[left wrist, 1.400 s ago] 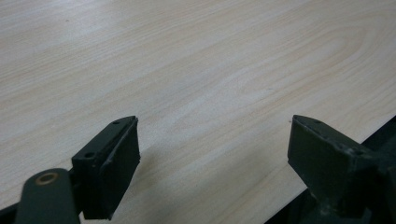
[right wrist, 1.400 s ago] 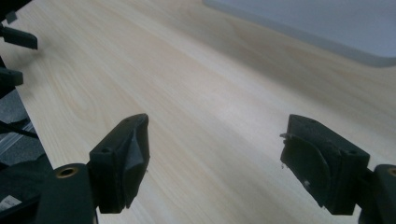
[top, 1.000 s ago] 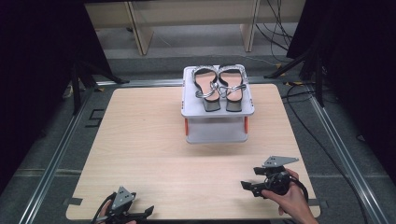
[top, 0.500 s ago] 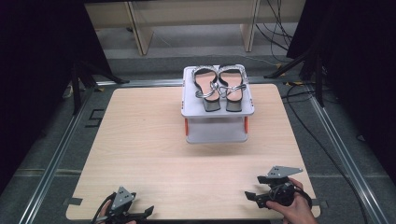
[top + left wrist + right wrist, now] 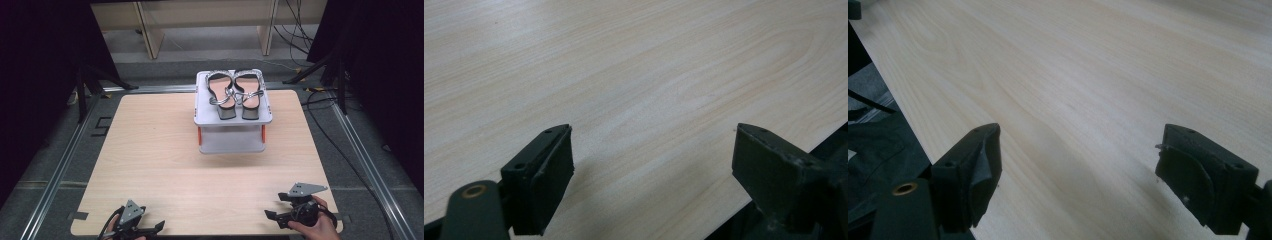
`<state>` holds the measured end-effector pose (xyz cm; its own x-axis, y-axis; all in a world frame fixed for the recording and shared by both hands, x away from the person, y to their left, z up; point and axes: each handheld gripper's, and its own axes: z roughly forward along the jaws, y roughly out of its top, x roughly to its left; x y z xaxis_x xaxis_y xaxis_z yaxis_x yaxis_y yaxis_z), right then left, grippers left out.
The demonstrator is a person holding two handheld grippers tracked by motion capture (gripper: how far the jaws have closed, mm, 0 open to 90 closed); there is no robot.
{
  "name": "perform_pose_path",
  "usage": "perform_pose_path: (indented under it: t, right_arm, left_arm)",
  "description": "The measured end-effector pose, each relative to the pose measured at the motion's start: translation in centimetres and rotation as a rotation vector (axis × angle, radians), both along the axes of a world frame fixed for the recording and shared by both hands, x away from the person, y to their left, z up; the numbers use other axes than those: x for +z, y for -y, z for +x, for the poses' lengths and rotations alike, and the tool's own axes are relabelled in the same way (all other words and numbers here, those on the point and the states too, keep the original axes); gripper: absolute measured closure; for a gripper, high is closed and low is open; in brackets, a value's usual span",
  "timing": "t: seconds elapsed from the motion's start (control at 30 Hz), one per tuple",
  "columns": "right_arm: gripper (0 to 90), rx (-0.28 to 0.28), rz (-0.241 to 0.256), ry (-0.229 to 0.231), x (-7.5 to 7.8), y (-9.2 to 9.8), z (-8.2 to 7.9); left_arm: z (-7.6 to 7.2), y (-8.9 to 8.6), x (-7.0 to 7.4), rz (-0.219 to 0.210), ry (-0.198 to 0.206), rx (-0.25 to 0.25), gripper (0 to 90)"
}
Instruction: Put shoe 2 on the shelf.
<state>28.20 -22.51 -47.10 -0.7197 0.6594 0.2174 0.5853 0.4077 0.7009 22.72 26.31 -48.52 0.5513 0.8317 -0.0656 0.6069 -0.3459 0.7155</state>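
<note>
Both tools are sitting low at the near edge of the table [image 5: 165,150], w/ the person's hands just coming in from the bottom of the high view. The left tool [image 5: 150,231] is lying near the front-left corner, jaws spread wide and gripping nothing; in the left gripper view [image 5: 651,170] its two black jaws are standing well apart w/ bare pale wood between them and the table edge running off at lower right. The right tool [image 5: 274,207] is sitting near the front-right corner, a hand [image 5: 315,227] wrapping around its body and the grey three-cornered plate showing on top. Its jaws are also gaping wide, holding nothing; the right gripper view [image 5: 1078,170] is showing bare wood grain between them and the table edge at left. The pair of sandals [image 5: 235,92] is resting side by side, heels toward the person, on the top tier of a small grey rack [image 5: 230,120] w/ orange posts, standing at the far-centre part of the table. Sandals are touching each other at the straps, approx. parallel. Both tools are well apart from the rack and from each other, w/ open wood between.
</note>
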Motion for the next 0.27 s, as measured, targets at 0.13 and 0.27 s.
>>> perform_pose_path:
  t: [0.13,0.27]
  right_arm:
    - [18.0,-0.003,-0.005,0.012,0.04,0.04,-0.06]
    - [17.9,-0.006,-0.009,0.019,0.09,0.06,-0.03]
  left_arm:
    - [0.01,-0.03,0.00,0.001,0.004,-0.002,16.6]
    - [-0.04,0.05,0.04,-0.006,0.002,0.007,16.6]
